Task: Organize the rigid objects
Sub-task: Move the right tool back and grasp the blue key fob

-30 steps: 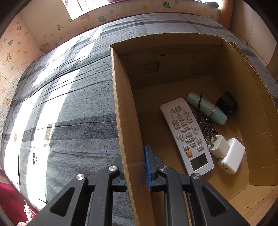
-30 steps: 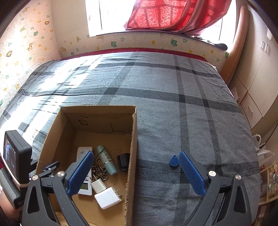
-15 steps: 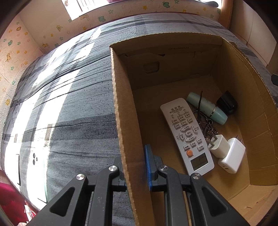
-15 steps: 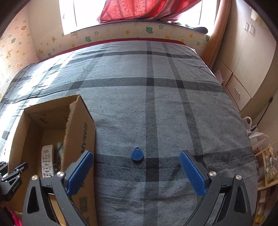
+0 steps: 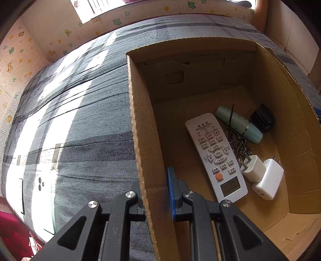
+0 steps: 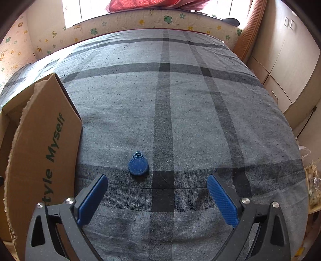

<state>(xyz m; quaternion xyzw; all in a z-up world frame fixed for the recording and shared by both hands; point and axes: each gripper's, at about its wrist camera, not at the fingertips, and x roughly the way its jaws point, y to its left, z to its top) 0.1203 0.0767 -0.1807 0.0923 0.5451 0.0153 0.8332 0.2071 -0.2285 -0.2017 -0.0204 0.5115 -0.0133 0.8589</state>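
My left gripper (image 5: 155, 192) is pinched tight on the side wall of the cardboard box (image 5: 140, 128). One finger is outside the wall and one blue pad is inside. Just past that pad, on the box floor, lies a white remote control (image 5: 216, 158). To the right of the remote sit two white chargers (image 5: 262, 176), touching each other. A bunch of keys (image 5: 240, 144) lies between the remote and the chargers. Farther in is a pale green tube (image 5: 239, 124), and beside it, near the right wall, a small black thing (image 5: 262, 118).

My right gripper (image 6: 157, 197) is spread wide and holds nothing. It hangs over the grey checked bed (image 6: 200, 120). Just ahead of it, a bit nearer my left finger, a small blue key tag (image 6: 138, 165) lies flat on the bed by itself. It touches neither finger. The box stands to the left of this gripper, with green letters on its side. Far off, past the bed, is a wall with little animal pictures (image 6: 140, 21) and a bright window (image 6: 84, 10).
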